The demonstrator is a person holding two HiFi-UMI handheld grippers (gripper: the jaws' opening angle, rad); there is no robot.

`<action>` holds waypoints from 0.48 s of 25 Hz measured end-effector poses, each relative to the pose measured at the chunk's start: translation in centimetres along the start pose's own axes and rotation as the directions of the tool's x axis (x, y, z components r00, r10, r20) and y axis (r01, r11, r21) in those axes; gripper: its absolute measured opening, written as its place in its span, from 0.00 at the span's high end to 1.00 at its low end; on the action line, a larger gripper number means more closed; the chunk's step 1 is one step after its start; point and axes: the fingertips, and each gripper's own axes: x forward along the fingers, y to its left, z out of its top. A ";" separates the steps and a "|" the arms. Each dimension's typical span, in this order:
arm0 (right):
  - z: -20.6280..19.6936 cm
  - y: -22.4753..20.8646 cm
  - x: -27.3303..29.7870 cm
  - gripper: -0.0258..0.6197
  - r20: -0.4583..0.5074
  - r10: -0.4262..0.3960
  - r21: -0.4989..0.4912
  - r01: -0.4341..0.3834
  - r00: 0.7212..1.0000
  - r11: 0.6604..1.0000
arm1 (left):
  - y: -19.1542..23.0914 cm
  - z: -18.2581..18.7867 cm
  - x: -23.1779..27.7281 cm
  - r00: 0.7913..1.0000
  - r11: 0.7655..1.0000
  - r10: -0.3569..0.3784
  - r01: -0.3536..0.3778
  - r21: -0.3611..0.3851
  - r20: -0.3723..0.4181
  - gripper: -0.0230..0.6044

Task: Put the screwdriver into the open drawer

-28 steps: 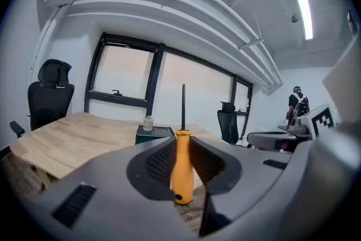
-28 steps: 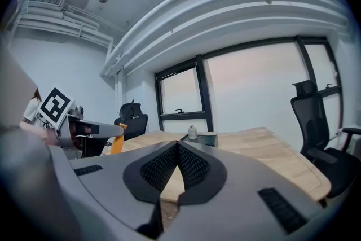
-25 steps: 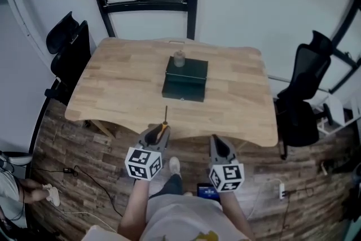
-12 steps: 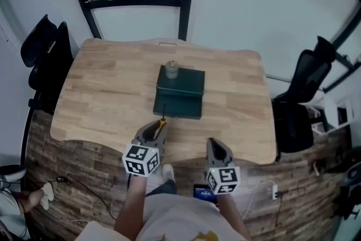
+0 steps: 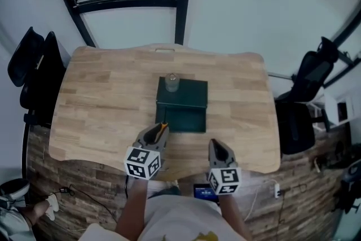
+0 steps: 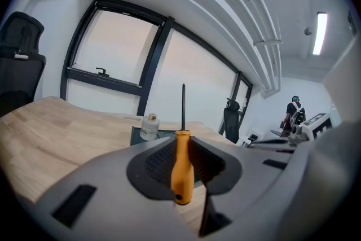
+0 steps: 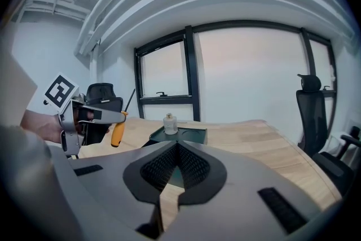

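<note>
Advancing over the last second, the left tongs (image 5: 160, 132) now hover at the near-left corner of the open drawer (image 5: 185, 120), above the counter (image 5: 101, 99); release appears close. Left gripper view: tongs clamped on the orange handle of the screwdriver (image 6: 181, 169), shaft upright. Only the head view shows the drawer's hollow. Right gripper view: right tongs (image 7: 177, 158) pressed together, empty.

The grey left gripper (image 5: 161, 128) and right gripper (image 5: 215, 144) each bear a white, black-patterned marker cube (image 5: 142, 162); the pale shirt (image 5: 179, 222) has a yellow print.
</note>
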 end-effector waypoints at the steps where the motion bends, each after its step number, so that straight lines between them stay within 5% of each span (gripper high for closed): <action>1: 0.1 -0.1 0.4 0.96 0.002 -0.007 -0.002 0.007 1.000 1.000 | 0.4 0.2 0.4 1.000 1.000 -0.004 0.004 -0.002 0.001 0.84; 12: -0.2 -1.1 1.5 0.96 0.000 -0.065 0.013 0.065 0.998 0.998 | 2.1 0.9 1.8 1.000 1.000 -0.022 0.022 -0.008 -0.002 0.84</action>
